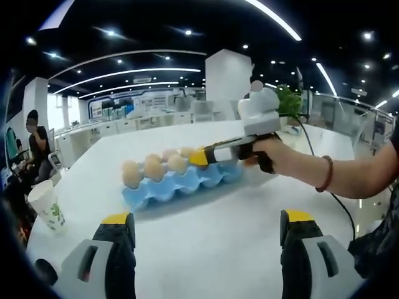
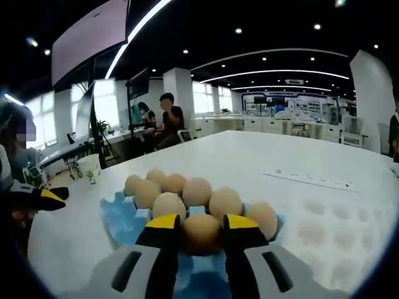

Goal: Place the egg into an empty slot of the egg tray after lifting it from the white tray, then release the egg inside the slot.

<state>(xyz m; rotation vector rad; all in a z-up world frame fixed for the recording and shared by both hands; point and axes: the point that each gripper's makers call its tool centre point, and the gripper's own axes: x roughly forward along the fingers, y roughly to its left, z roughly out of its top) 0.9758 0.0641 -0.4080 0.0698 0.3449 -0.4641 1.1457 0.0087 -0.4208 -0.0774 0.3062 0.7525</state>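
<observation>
A blue egg tray (image 2: pixel 118 215) lies on the white table with several brown eggs in its slots. My right gripper (image 2: pixel 201 225) is low over the tray's near edge, and its yellow-tipped jaws are shut on a brown egg (image 2: pixel 201 235) that rests in or just above a slot. In the left gripper view the same tray (image 1: pixel 181 184) lies mid-table, and the right gripper (image 1: pixel 201 157), held by a hand with a bracelet, reaches in from the right to its far row. My left gripper (image 1: pixel 207 223) hovers in front of the tray, open wide and holding nothing.
A paper cup (image 1: pixel 47 205) stands at the table's left edge, also seen as the cup (image 2: pixel 90 169) beyond the tray. A white power strip (image 2: pixel 318 180) lies on the table to the right. Seated people (image 2: pixel 167 118) are at the far side.
</observation>
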